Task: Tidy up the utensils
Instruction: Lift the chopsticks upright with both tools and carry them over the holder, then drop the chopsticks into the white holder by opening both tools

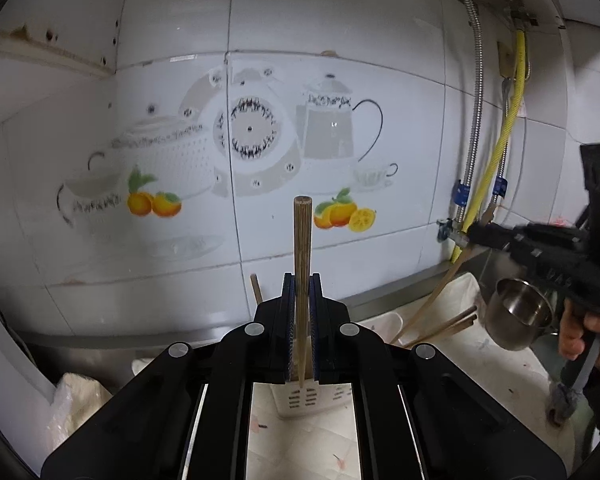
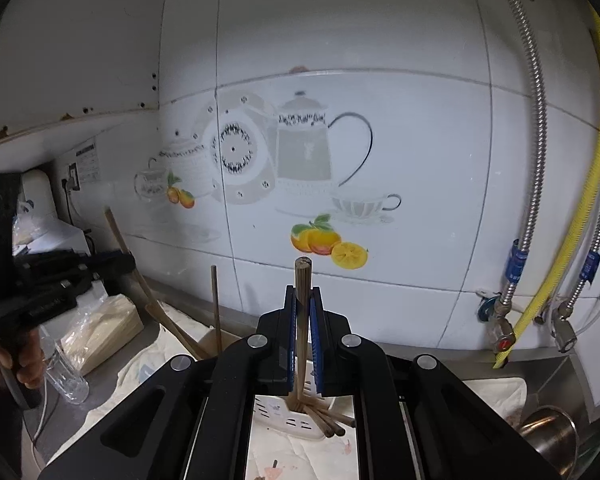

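My left gripper is shut on a wooden chopstick that stands upright, its lower end above a white slotted utensil holder. My right gripper is shut on another wooden chopstick, upright over a white slotted holder with several chopsticks lying in it. The right gripper shows at the right of the left wrist view; the left gripper shows at the left of the right wrist view.
A steel cup stands on the cloth at the right, also in the right wrist view. Loose chopsticks lean near the tiled wall. Pipes and a yellow hose run at right. A plastic bottle lies left.
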`<state>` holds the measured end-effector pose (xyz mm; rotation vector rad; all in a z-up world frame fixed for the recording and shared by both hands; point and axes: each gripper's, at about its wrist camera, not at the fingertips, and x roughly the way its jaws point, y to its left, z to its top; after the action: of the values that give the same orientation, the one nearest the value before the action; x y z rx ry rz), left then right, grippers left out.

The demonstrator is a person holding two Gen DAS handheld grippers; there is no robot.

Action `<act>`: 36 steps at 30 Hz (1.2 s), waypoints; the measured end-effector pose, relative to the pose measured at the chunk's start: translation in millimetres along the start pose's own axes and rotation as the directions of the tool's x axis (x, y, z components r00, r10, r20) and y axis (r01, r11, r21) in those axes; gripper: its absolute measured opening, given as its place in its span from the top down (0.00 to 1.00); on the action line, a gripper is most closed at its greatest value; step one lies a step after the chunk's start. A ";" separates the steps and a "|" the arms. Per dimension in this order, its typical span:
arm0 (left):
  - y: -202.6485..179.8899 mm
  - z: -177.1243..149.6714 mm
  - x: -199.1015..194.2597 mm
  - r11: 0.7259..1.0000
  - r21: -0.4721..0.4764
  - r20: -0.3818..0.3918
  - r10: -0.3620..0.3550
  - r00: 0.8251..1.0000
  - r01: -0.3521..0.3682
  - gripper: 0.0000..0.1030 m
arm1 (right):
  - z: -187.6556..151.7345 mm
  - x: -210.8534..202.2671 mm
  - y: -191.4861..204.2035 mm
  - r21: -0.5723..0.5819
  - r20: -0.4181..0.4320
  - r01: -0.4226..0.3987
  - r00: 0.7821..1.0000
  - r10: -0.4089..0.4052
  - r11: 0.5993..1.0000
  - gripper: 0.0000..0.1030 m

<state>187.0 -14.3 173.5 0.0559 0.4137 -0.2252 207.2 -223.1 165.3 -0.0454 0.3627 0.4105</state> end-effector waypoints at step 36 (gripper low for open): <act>32.3 -48.4 83.6 0.984 -0.176 -0.175 -0.046 0.983 0.015 0.94 | -35.1 1.5 11.6 -0.044 -0.039 0.007 0.999 -0.009 0.999 0.79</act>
<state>249.9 4.8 95.6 -0.1026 0.6122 -0.2144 192.1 -216.0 132.4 -0.0978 0.3918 0.4098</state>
